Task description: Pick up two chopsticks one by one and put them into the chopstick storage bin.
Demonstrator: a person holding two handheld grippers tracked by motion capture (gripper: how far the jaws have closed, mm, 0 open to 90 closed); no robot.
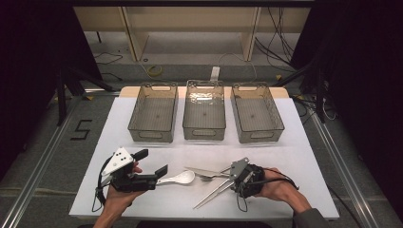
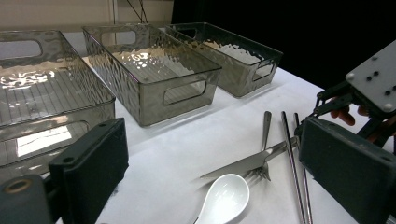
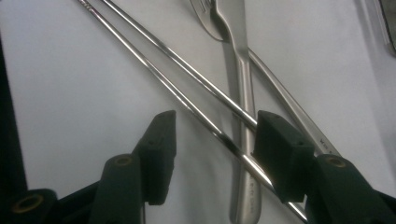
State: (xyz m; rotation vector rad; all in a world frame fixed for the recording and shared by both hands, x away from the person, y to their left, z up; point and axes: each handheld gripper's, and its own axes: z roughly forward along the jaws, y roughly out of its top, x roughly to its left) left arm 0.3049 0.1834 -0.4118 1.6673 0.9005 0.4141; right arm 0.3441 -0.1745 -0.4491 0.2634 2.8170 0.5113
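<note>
Metal cutlery lies crossed on the white table: a knife [image 1: 205, 171], a fork [image 1: 212, 177] and a pair of chopsticks [image 1: 212, 194], with a white spoon [image 1: 182, 178] to their left. My right gripper [image 1: 234, 180] is low over the handle ends. In the right gripper view its jaws [image 3: 215, 126] stand apart, astride the chopsticks [image 3: 187, 100] and the knife handle [image 3: 244, 93]. The fork handle [image 3: 289, 105] passes by the right pad, while the left pad is free of everything. My left gripper [image 1: 154, 161] rests wide open beside the spoon [image 2: 224, 198], holding nothing.
Three clear grey bins [image 1: 152, 135] [image 1: 204, 133] [image 1: 260, 135] stand in a row at the back of the table, all without contents. Bare white table lies between them and the cutlery. Floor and cables surround the table.
</note>
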